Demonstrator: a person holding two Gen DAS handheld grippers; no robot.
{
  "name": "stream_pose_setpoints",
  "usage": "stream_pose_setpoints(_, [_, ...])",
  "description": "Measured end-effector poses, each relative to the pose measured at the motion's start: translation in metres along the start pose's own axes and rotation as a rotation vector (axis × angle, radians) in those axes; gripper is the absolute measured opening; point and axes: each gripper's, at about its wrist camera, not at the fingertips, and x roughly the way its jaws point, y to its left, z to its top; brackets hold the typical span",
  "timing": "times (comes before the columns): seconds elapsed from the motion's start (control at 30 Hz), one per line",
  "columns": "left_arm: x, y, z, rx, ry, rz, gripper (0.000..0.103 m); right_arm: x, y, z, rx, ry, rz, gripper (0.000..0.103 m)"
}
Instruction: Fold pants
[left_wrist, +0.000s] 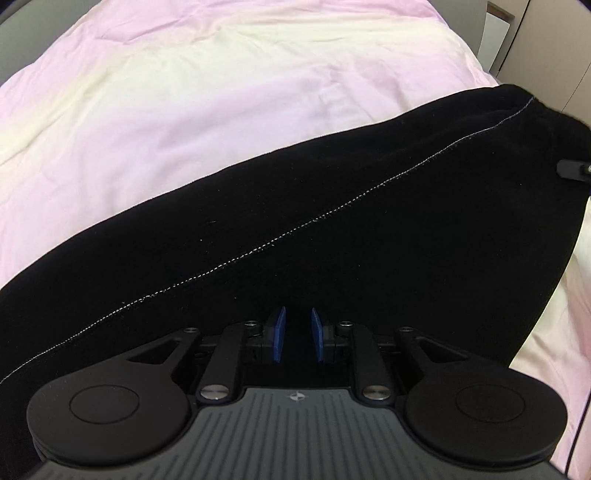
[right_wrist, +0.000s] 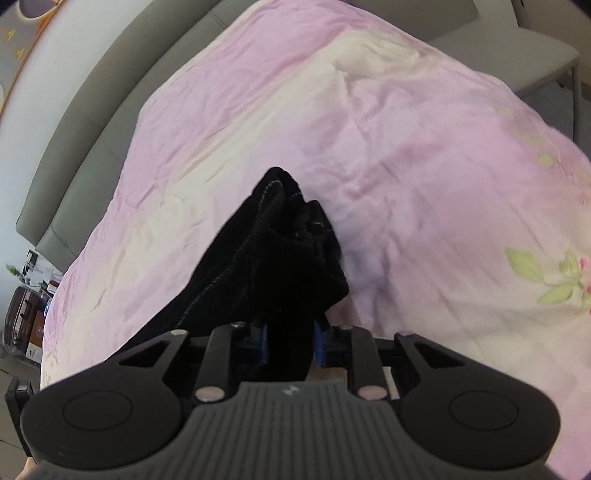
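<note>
Pants: black pants (left_wrist: 332, 206) spread on pink duvet (left_wrist: 184, 110).
Right gripper (right_wrist: 290, 341): clenched on bunched cloth.
Left gripper (left_wrist: 297, 334): narrow gap, grip unclear.
Risk: thin pinch could slip, dropping fold.

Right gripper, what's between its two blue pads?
A bunched fold of the black pants fills the right gripper, seen in the right wrist view.

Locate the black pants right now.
The black pants lie across the pink bedcover in the left wrist view, under the left gripper. In the right wrist view, a bunched end is pinched in the right gripper.
</note>
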Motion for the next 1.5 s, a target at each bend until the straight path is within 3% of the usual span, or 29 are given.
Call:
stream_pose_setpoints(0.23, [-0.076,0.03,-0.029,0.038,-0.05,0.011,0.023,-0.041,0.099,0.004,-0.201,-0.043,0.037,0.017])
stream_pose_setpoints(0.4, [-0.151,0.076,-0.062,0.028,-0.101,0.034,0.023,-0.059,0.198,-0.022,-0.374,-0.036,0.09,0.017])
stream_pose_setpoints(0.63, [-0.24,0.14,-0.111,-0.011,-0.151,0.094,0.023,-0.051,0.321,-0.088,-0.584,0.026,0.145,0.017])
stream_pose_setpoints(0.8, [-0.256,0.179,-0.135,-0.066,-0.153,0.109,0.023,-0.013,0.377,-0.153,-0.687,0.12,0.153,0.015])
stream_pose_setpoints(0.97, [-0.253,0.217,-0.173,-0.157,-0.131,0.065,0.023,0.047,0.401,-0.227,-0.772,0.248,0.11,0.015])
stream_pose_setpoints(1.13, [-0.235,0.238,-0.194,-0.209,-0.106,0.004,0.023,0.096,0.392,-0.286,-0.879,0.363,0.024,0.017])
stream_pose_setpoints(1.23, [-0.224,0.242,-0.197,-0.232,-0.111,-0.047,0.023,0.096,0.386,-0.296,-0.938,0.389,0.01,0.025])
stream_pose_setpoints(1.37, [-0.21,0.239,-0.185,-0.258,-0.146,-0.124,0.024,0.077,0.386,-0.285,-0.942,0.445,0.063,0.053])
stream_pose_setpoints(1.5, [-0.194,0.23,-0.164,-0.293,-0.178,-0.184,0.032,0.058,0.383,-0.263,-0.97,0.409,0.028,0.054])
